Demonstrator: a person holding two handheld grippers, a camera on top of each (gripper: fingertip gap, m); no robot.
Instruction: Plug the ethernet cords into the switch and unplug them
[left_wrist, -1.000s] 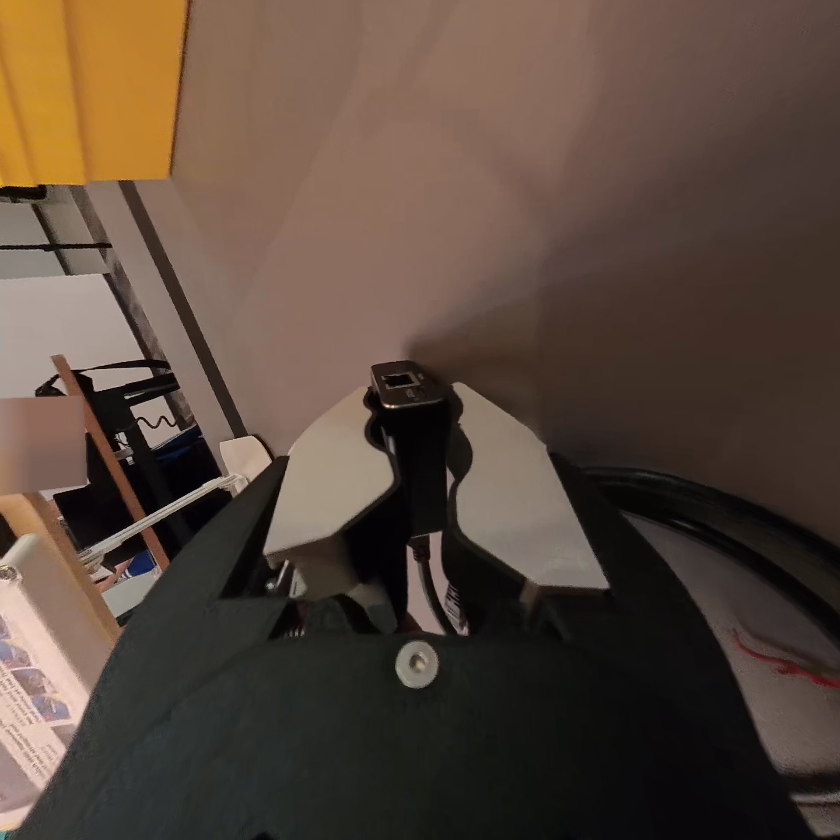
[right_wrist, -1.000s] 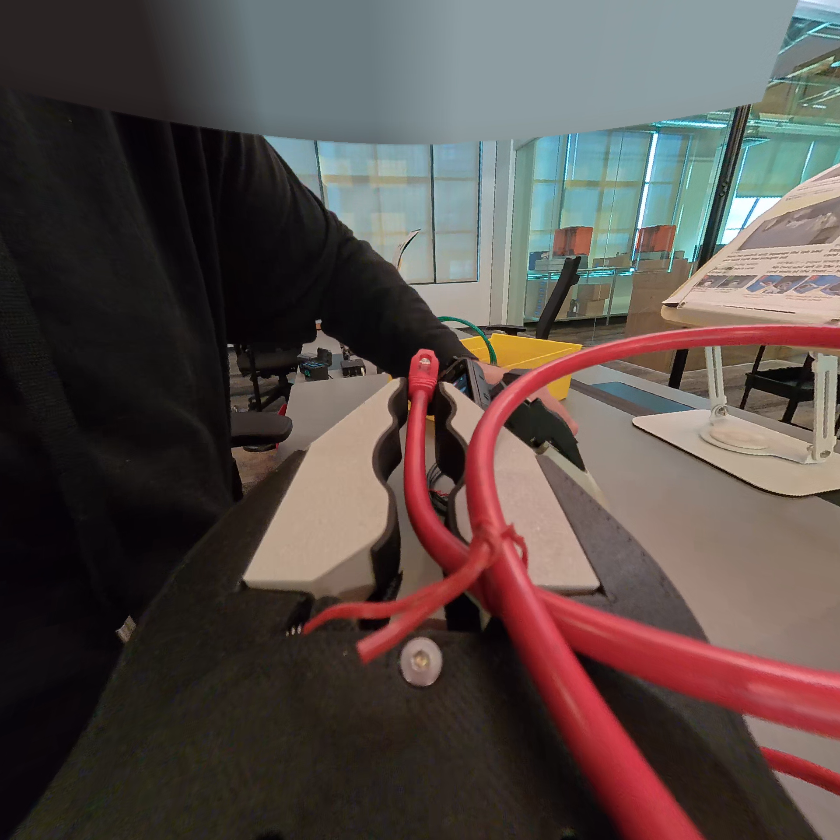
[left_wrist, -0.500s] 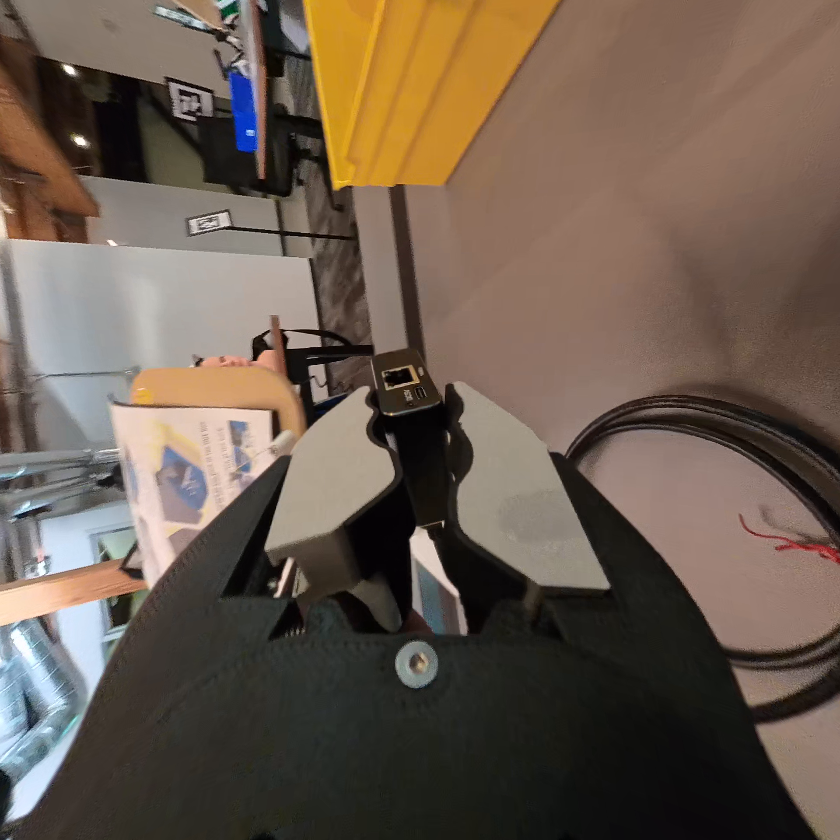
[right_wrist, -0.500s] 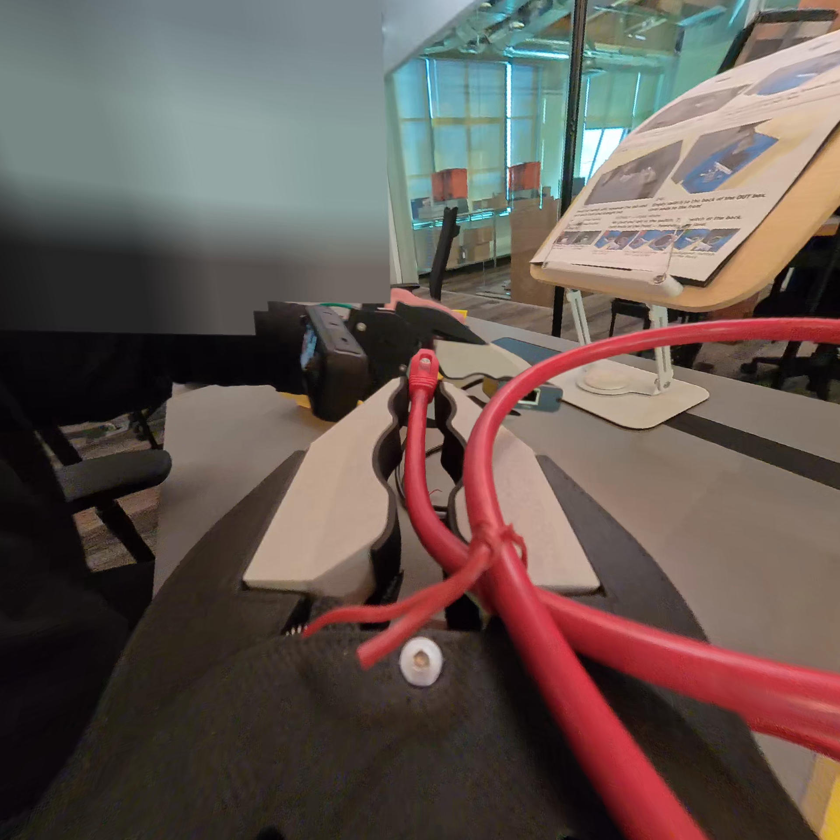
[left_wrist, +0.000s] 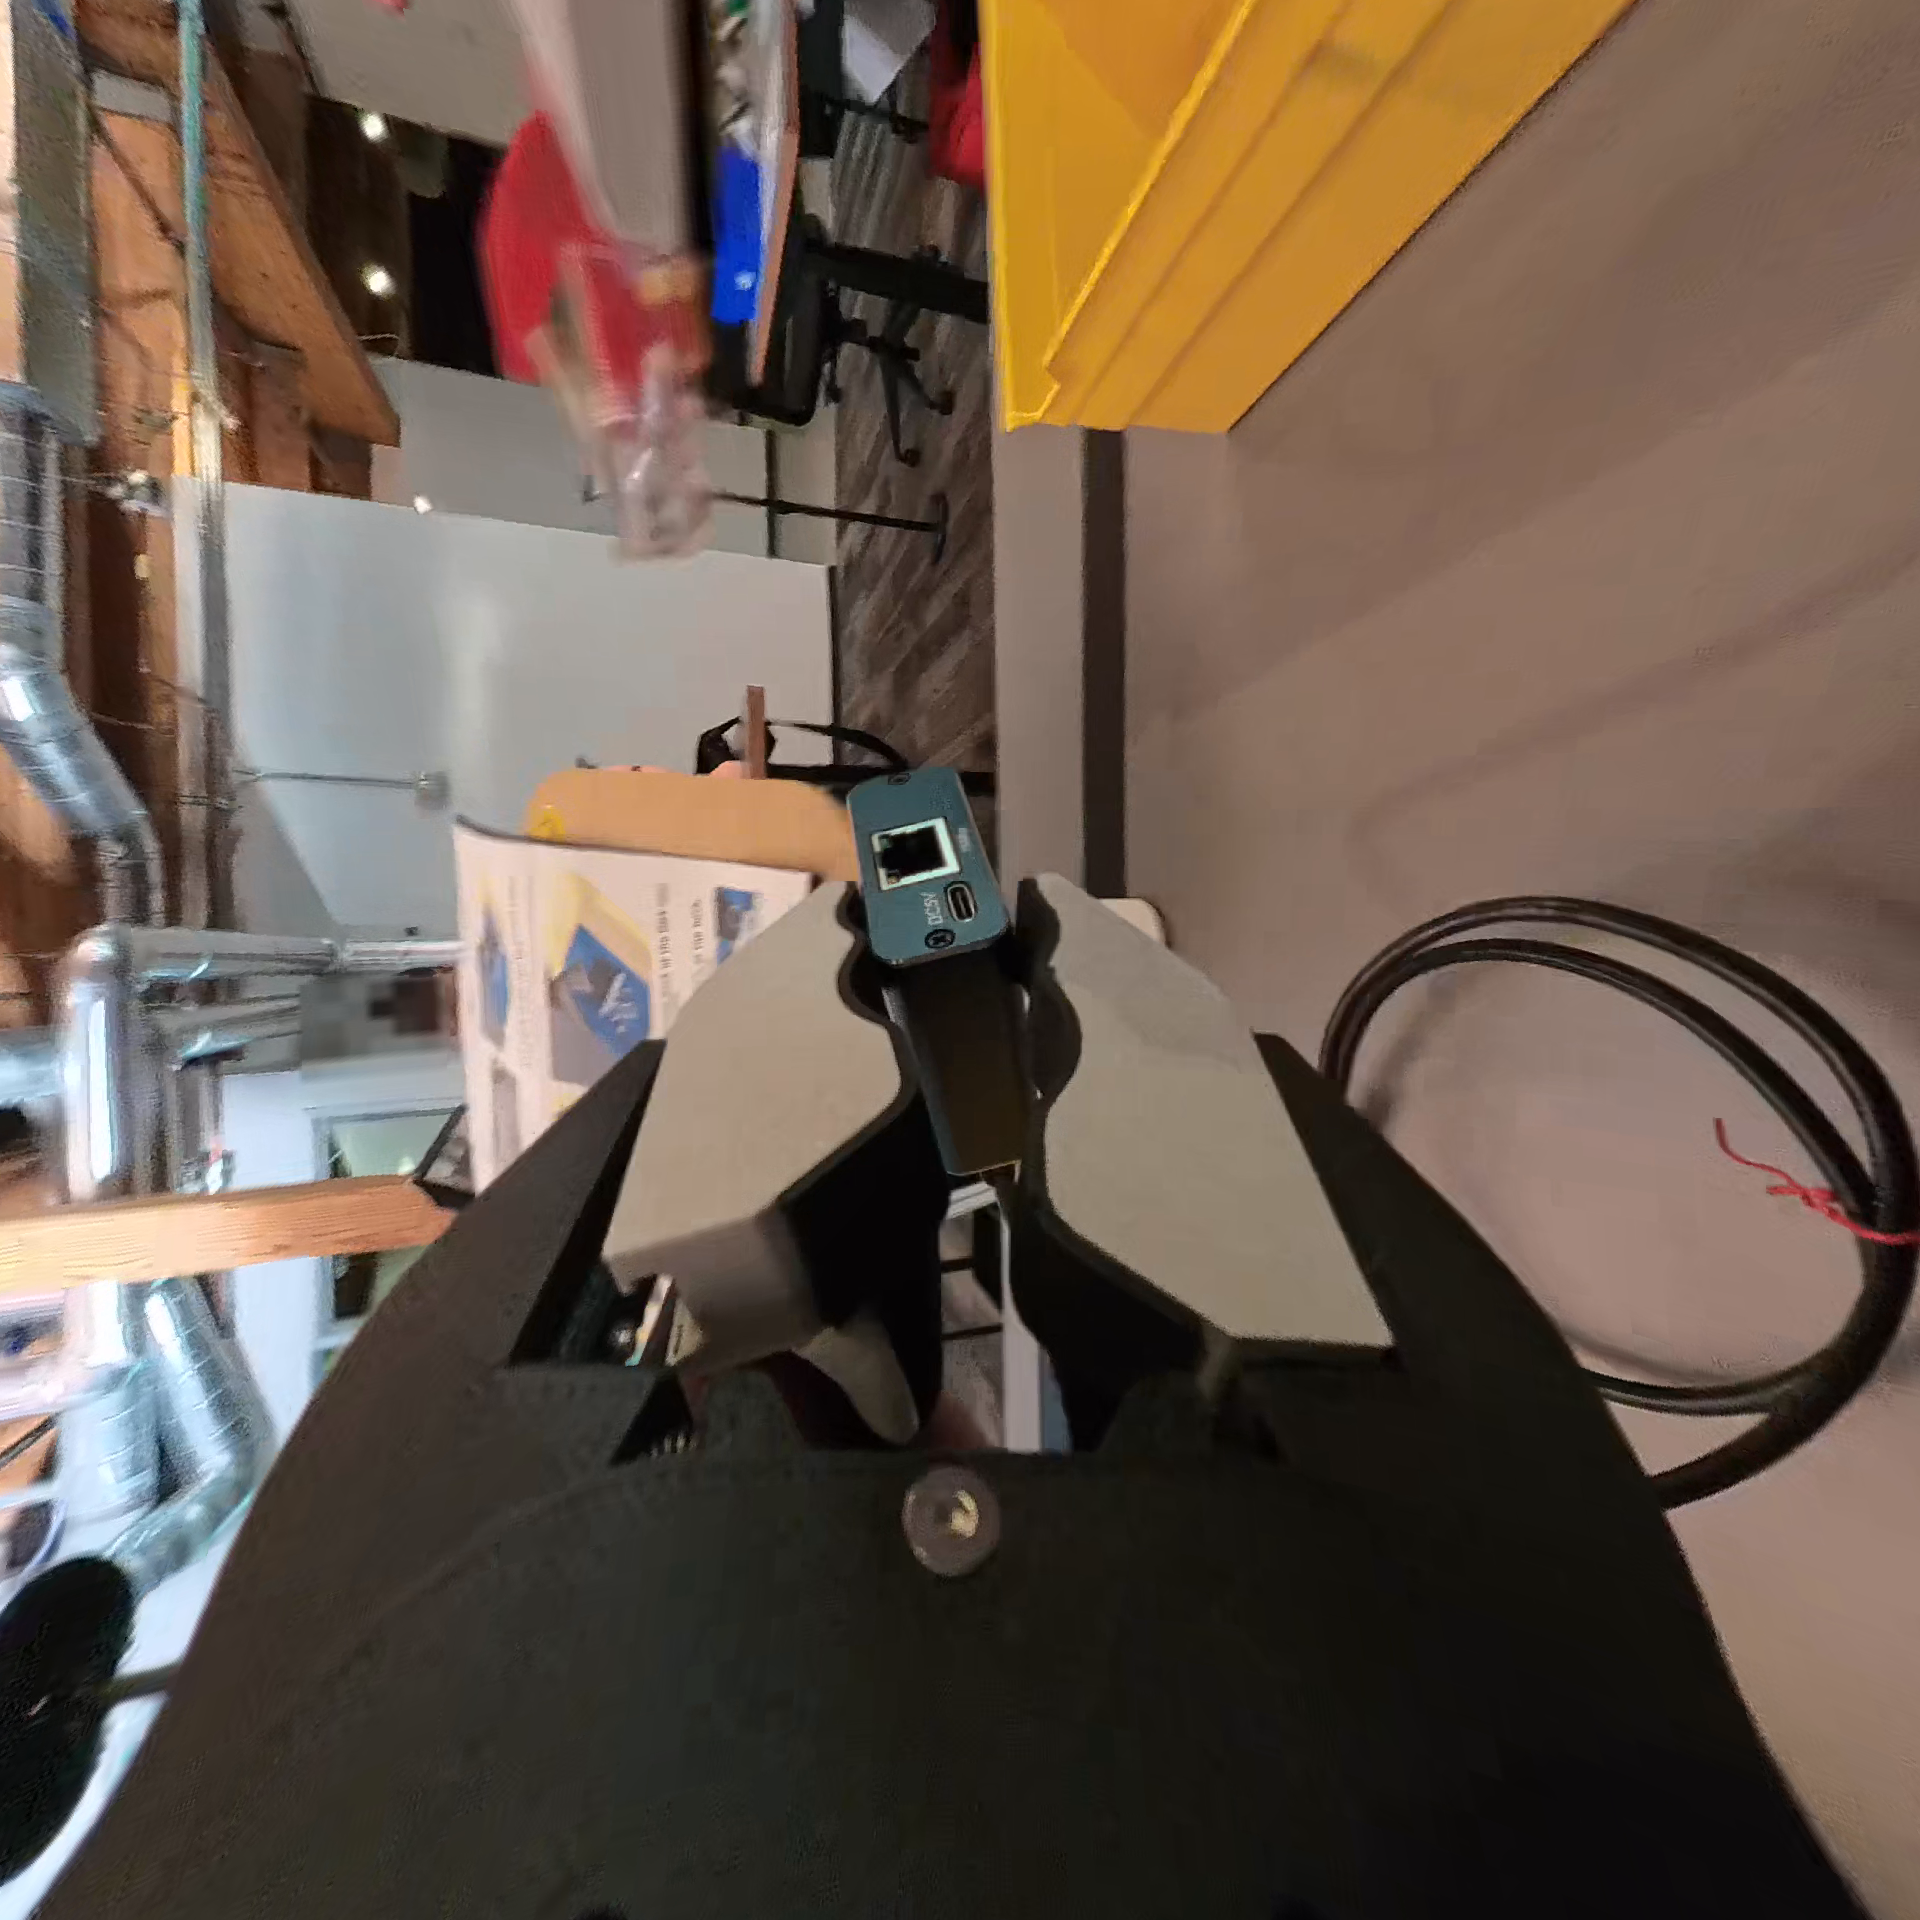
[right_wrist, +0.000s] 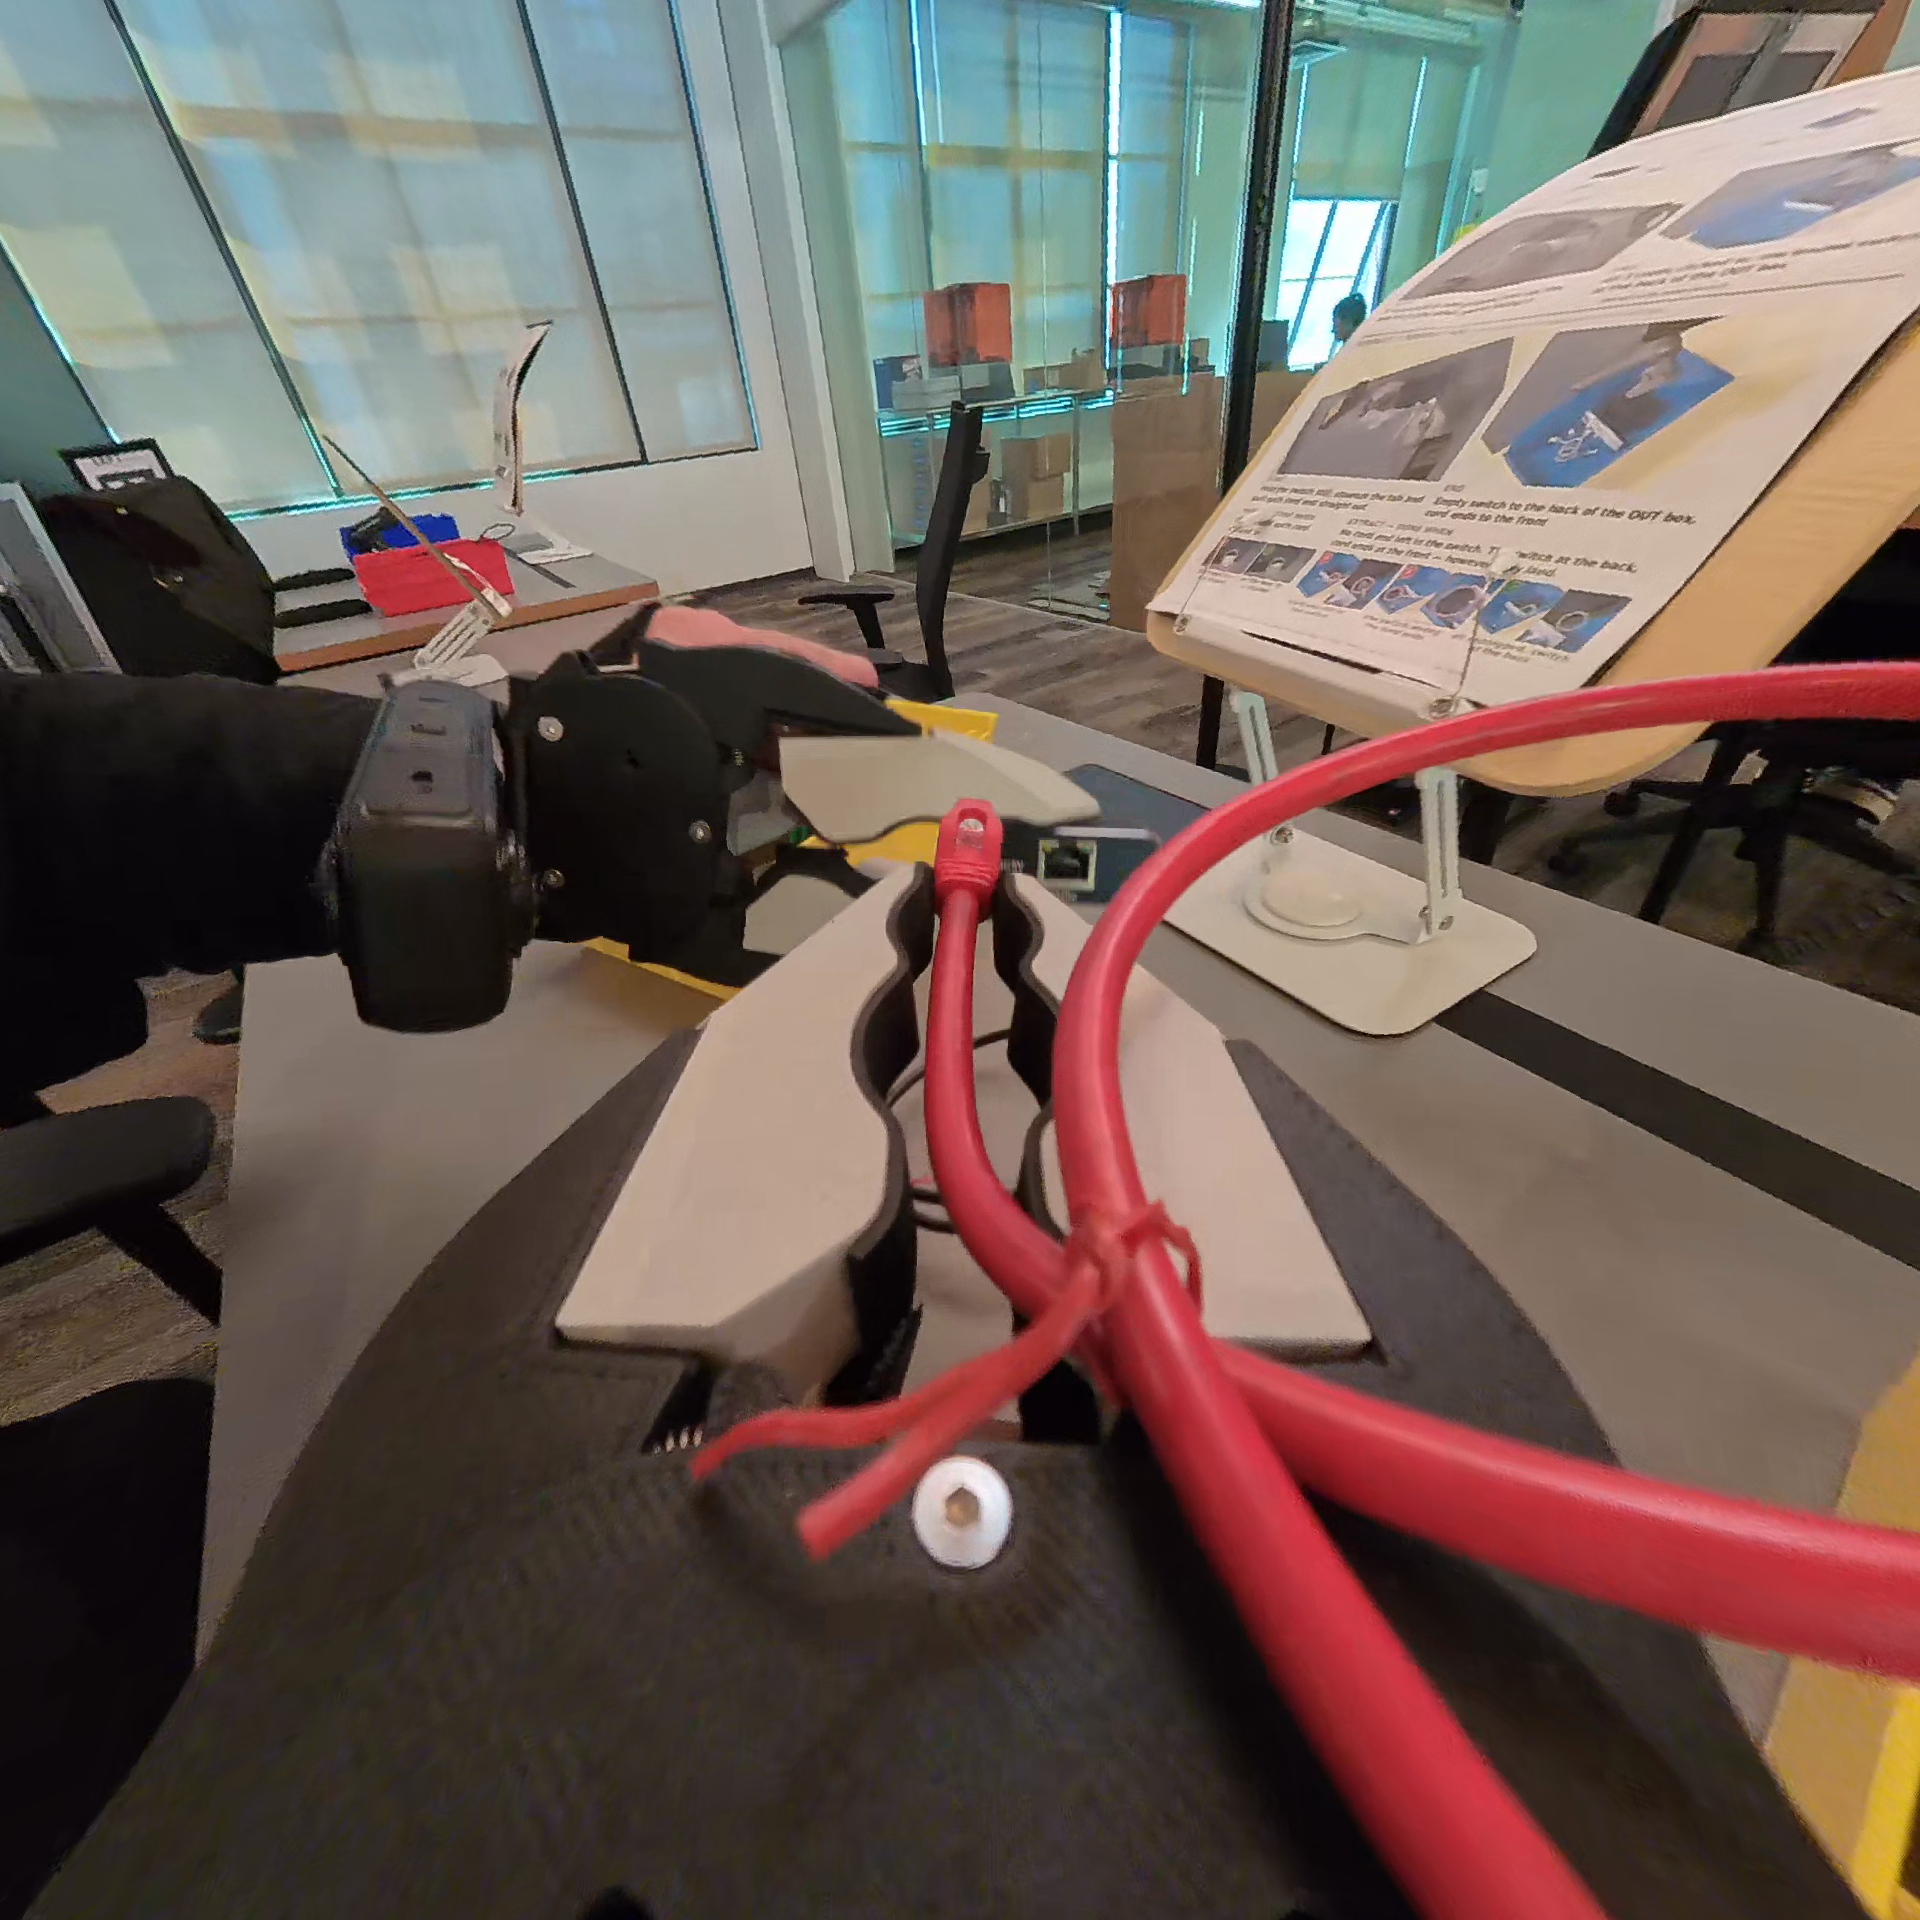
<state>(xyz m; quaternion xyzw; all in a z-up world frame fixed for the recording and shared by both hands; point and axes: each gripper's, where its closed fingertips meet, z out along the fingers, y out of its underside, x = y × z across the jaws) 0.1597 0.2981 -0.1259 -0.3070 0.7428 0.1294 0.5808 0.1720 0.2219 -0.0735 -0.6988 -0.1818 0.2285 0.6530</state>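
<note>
At frame center, your left gripper (left_wrist: 935, 914) clamps the small, rigid, likely light switch (left_wrist: 928, 883) by its sides, port outward, while your right gripper (right_wrist: 961, 894) pinches the springy red ethernet cord (right_wrist: 951, 997) just behind its brittle-looking plug (right_wrist: 968, 840).

Small white lettering on the switch (left_wrist: 928, 883); printed lines on the propped sheet (right_wrist: 1538, 416)
</note>
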